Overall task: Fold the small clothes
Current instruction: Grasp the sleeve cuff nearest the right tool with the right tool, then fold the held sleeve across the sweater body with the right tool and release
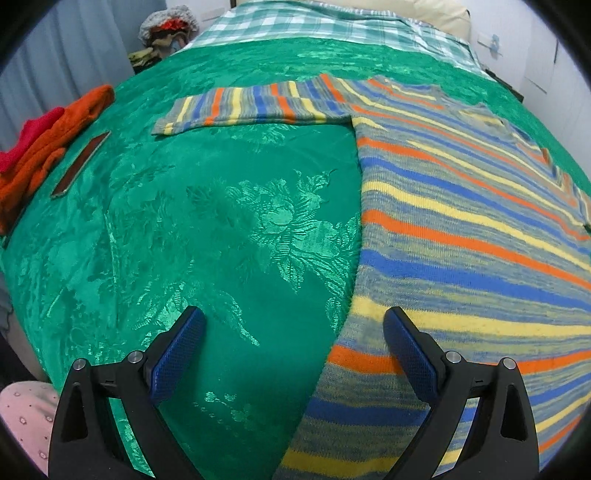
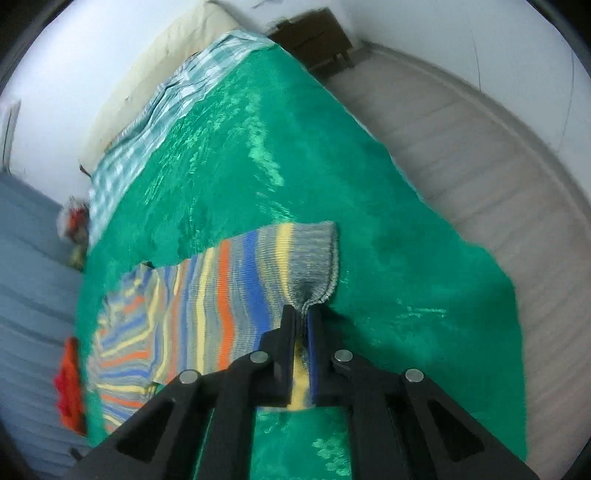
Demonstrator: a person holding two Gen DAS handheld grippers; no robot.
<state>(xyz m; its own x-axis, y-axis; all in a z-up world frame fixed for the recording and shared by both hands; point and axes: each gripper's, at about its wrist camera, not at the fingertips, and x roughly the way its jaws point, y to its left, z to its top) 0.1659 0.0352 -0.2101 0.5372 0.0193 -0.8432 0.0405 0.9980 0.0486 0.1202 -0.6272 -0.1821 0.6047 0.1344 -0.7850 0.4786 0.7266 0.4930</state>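
A striped knit sweater (image 1: 461,236) in grey, blue, yellow and orange lies flat on a green bedspread (image 1: 221,229), one sleeve (image 1: 251,105) stretched out to the left. My left gripper (image 1: 293,325) hovers open above the sweater's lower left edge; one finger is over the bedspread, the other over the knit. In the right wrist view my right gripper (image 2: 302,314) is shut on the cuff end of the other sleeve (image 2: 295,266), the ribbed fabric bunched between its pads. The rest of the sweater (image 2: 147,325) trails off to the left.
Orange and red garments (image 1: 48,147) and a flat dark phone-like object (image 1: 79,164) lie at the bed's left edge. A checked sheet (image 1: 314,22) and pillow sit at the head. A pile of clothes (image 1: 166,33) stands beyond the bed. Pale floor (image 2: 480,155) borders the bed's right side.
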